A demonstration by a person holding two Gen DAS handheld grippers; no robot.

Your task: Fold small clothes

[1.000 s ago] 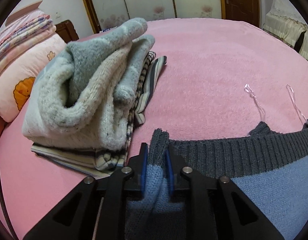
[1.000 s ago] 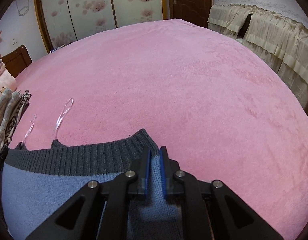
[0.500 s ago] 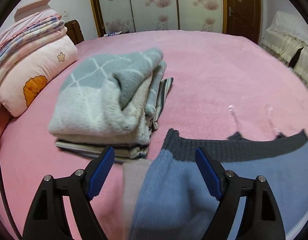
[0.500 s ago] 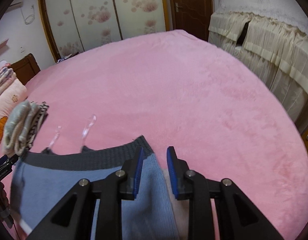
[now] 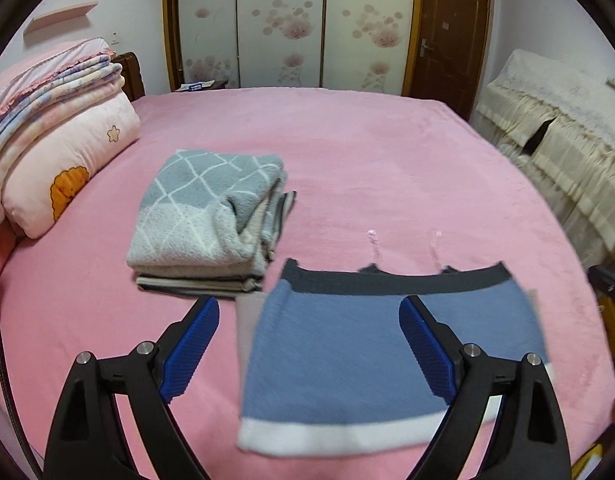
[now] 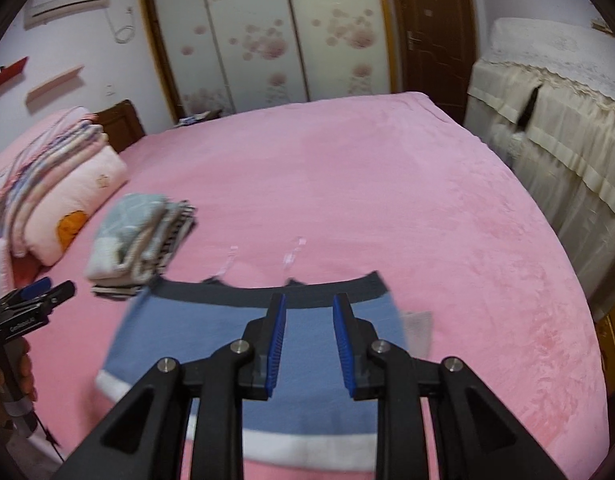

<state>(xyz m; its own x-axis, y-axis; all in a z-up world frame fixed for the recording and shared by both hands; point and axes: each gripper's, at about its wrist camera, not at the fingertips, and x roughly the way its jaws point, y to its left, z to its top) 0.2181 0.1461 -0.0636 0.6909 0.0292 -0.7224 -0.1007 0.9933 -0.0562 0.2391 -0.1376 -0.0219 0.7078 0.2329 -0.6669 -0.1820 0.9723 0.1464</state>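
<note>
A blue knit top (image 5: 339, 352) with a dark grey band, a white hem and two clear straps (image 5: 372, 242) lies flat on the pink bed (image 5: 387, 160). A pale grey flap shows at its side edge. My left gripper (image 5: 307, 308) hovers above the top's left half; its jaws are opening, wide apart, with nothing gripped. In the right wrist view the top (image 6: 211, 332) lies below my right gripper (image 6: 309, 300), whose blue pads stand a little apart and hold nothing. The left gripper (image 6: 39, 300) shows at that view's left edge.
A stack of folded clothes (image 5: 211, 212), topped by a grey diamond-patterned knit, sits just left of the blue top. Pillows and folded quilts (image 5: 55, 160) fill the bed's left side. Cloth-covered furniture (image 5: 567, 152) stands to the right of the bed, wardrobe doors behind.
Both grippers let go of the blue top's corners and rose up and back. The left jaws opened wide, the right ones slightly. The top now lies spread on the bed.
</note>
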